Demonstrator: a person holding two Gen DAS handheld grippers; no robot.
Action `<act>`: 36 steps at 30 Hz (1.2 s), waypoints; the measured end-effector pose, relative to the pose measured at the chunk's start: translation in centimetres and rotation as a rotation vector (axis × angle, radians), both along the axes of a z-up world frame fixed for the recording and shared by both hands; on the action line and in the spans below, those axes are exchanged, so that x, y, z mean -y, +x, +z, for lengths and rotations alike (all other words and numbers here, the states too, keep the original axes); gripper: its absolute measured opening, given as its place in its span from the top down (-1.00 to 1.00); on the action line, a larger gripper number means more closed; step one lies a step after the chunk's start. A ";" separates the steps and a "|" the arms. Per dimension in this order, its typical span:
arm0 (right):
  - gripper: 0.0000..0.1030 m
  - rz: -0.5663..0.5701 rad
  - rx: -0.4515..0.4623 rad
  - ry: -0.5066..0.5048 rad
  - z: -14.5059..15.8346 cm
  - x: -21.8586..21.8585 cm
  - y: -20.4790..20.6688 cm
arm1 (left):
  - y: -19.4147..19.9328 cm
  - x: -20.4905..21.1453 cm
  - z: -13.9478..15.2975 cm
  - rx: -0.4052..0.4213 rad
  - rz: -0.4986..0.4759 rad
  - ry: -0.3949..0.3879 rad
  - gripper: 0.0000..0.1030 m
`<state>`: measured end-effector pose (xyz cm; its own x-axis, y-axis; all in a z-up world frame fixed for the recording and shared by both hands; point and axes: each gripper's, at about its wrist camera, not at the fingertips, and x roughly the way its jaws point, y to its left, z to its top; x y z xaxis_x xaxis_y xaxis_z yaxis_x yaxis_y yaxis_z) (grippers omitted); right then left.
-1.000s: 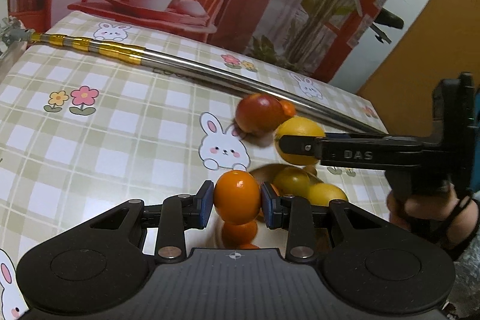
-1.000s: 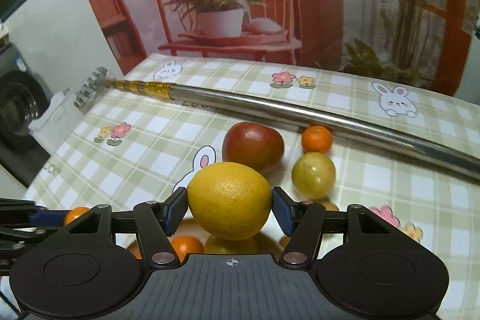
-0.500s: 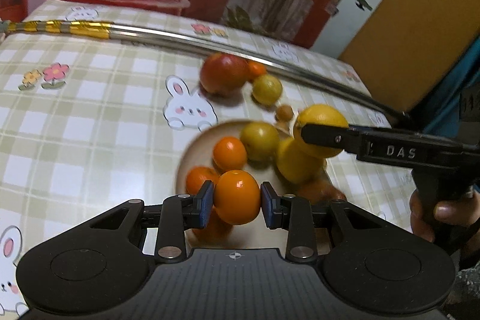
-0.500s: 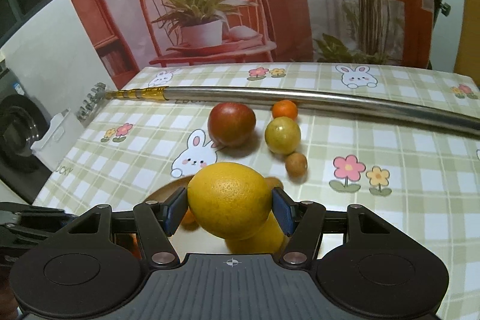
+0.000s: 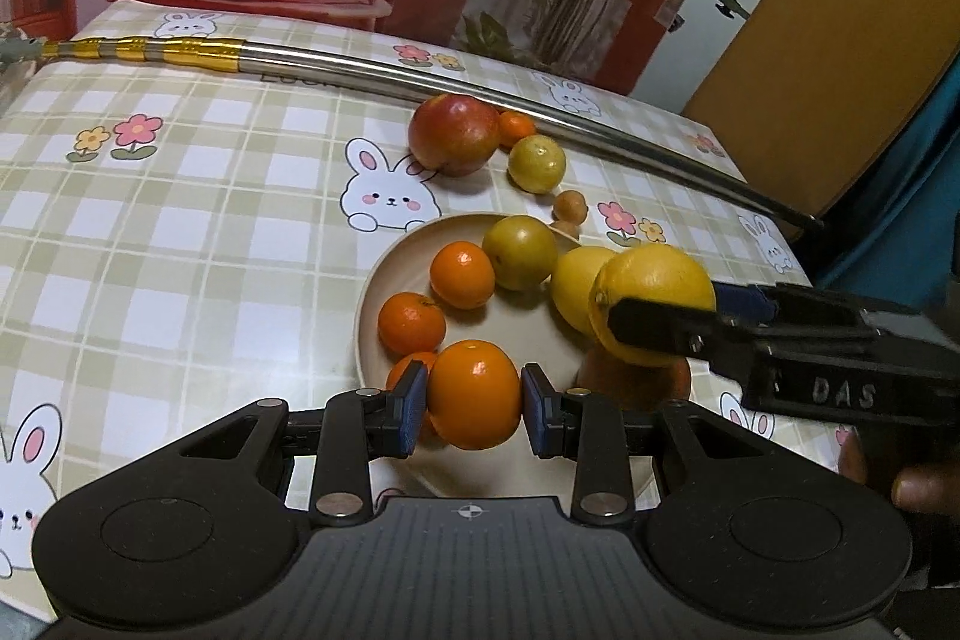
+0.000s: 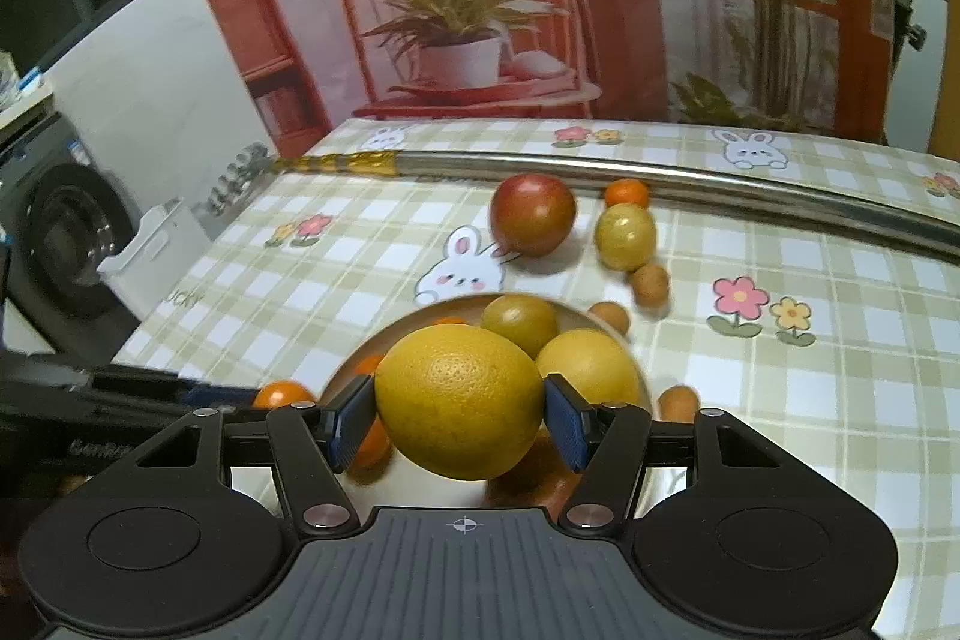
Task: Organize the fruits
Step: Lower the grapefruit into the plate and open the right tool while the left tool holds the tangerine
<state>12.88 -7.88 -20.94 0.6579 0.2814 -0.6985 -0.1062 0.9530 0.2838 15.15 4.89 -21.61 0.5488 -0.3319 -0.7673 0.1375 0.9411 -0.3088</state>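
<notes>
My left gripper (image 5: 474,407) is shut on an orange (image 5: 474,394), held above the near side of a beige plate (image 5: 375,289). Over the plate's right side, my right gripper (image 6: 459,421) is shut on a large yellow citrus (image 6: 459,400), the same yellow citrus (image 5: 654,292) in the left wrist view. The plate holds two small oranges (image 5: 462,275), a green-yellow fruit (image 5: 519,252) and a yellow lemon (image 5: 576,280). Beyond the plate on the cloth lie a red apple (image 5: 454,134), a small orange (image 5: 517,128), a green-yellow fruit (image 5: 536,163) and small brown fruits (image 5: 569,206).
A long metal pole with gold bands (image 5: 384,70) lies across the far side of the checked tablecloth. A backdrop with a chair and plants rises behind the table. A washing machine (image 6: 54,244) stands off the left edge. A hand (image 5: 912,484) holds the right gripper.
Both grippers have risen and drawn back with their fruit, so the whole plate and the fruits beyond it now show. The grips have not changed.
</notes>
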 end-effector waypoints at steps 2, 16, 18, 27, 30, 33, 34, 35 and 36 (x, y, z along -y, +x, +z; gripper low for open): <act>-0.10 0.015 -0.003 -0.006 0.0 -0.6 -0.6 | -0.2 -0.2 0.0 0.001 0.008 -0.001 0.32; -0.10 0.058 -0.069 -0.026 -2.1 -3.0 -3.0 | -2.4 -1.1 0.0 0.046 0.039 -0.019 0.32; -0.10 0.054 -0.074 -0.025 -2.3 -3.1 -2.9 | -2.4 -1.2 0.0 0.053 0.035 -0.019 0.32; -0.10 0.060 -0.106 -0.056 -3.9 -3.8 -2.4 | -2.5 -1.4 -0.5 0.040 0.034 -0.014 0.32; -0.10 0.064 -0.120 -0.053 -4.3 -3.8 -2.3 | -2.5 -1.3 -0.6 0.035 0.031 -0.009 0.32; -0.11 0.058 -0.129 -0.041 -4.8 -3.6 -2.4 | -2.4 -1.2 -0.7 0.031 0.030 -0.004 0.32; -0.11 0.058 -0.129 -0.040 -4.8 -3.6 -2.4 | -2.4 -1.2 -0.7 0.030 0.029 -0.002 0.32; -0.11 0.059 -0.130 -0.040 -4.8 -3.6 -2.3 | -2.4 -1.2 -0.7 0.028 0.028 -0.001 0.32; -0.11 0.059 -0.130 -0.038 -4.8 -3.6 -2.4 | -2.4 -1.2 -0.8 0.026 0.028 0.000 0.32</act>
